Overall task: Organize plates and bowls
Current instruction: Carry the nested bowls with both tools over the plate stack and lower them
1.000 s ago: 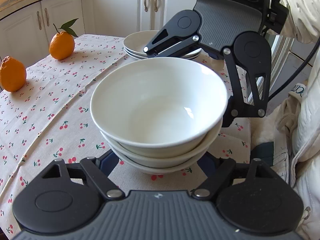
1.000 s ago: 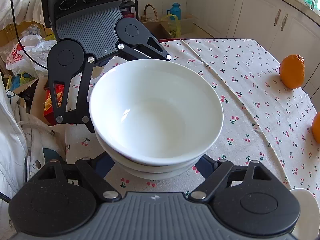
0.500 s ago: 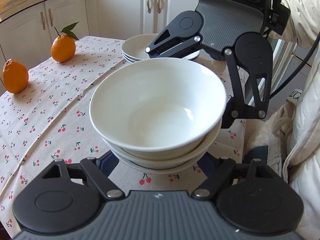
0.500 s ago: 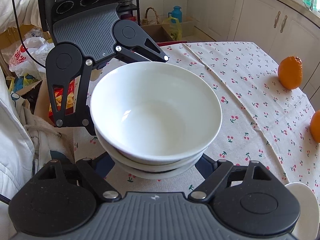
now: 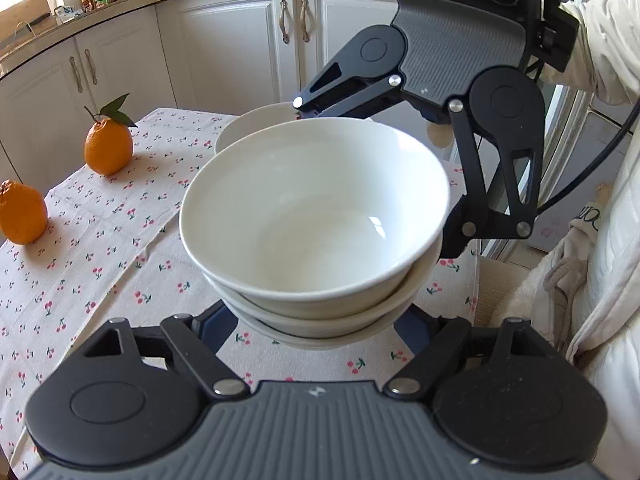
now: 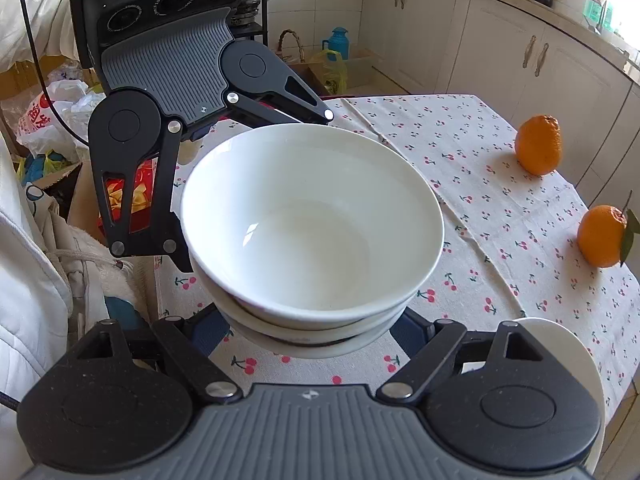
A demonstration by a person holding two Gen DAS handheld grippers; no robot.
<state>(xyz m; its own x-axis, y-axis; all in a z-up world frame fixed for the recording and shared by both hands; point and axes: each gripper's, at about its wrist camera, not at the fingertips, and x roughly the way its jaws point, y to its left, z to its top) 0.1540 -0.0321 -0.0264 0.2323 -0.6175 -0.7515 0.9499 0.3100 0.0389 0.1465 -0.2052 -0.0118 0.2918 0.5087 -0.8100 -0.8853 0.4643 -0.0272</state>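
A stack of three nested white bowls (image 5: 316, 216) fills the middle of both views (image 6: 316, 220) and is held above the cherry-print tablecloth (image 5: 100, 248). My left gripper (image 5: 316, 328) grips the stack from one side and my right gripper (image 6: 316, 332) from the opposite side; each is closed against the lowest bowl. The right gripper shows in the left wrist view (image 5: 448, 92), the left gripper in the right wrist view (image 6: 176, 92). A stack of white plates (image 5: 248, 128) sits on the table behind the bowls, mostly hidden.
Two oranges (image 5: 108, 148) (image 5: 22, 212) lie on the table's left part; they also show in the right wrist view (image 6: 538, 146) (image 6: 602, 236). A white plate rim (image 6: 560, 344) shows at lower right. White cabinets (image 5: 224, 48) stand behind; bags lie on the floor (image 6: 52, 120).
Both grippers have lifted the bowl stack higher off the table; the tablecloth and plates have dropped farther below, and the oranges shifted in view.
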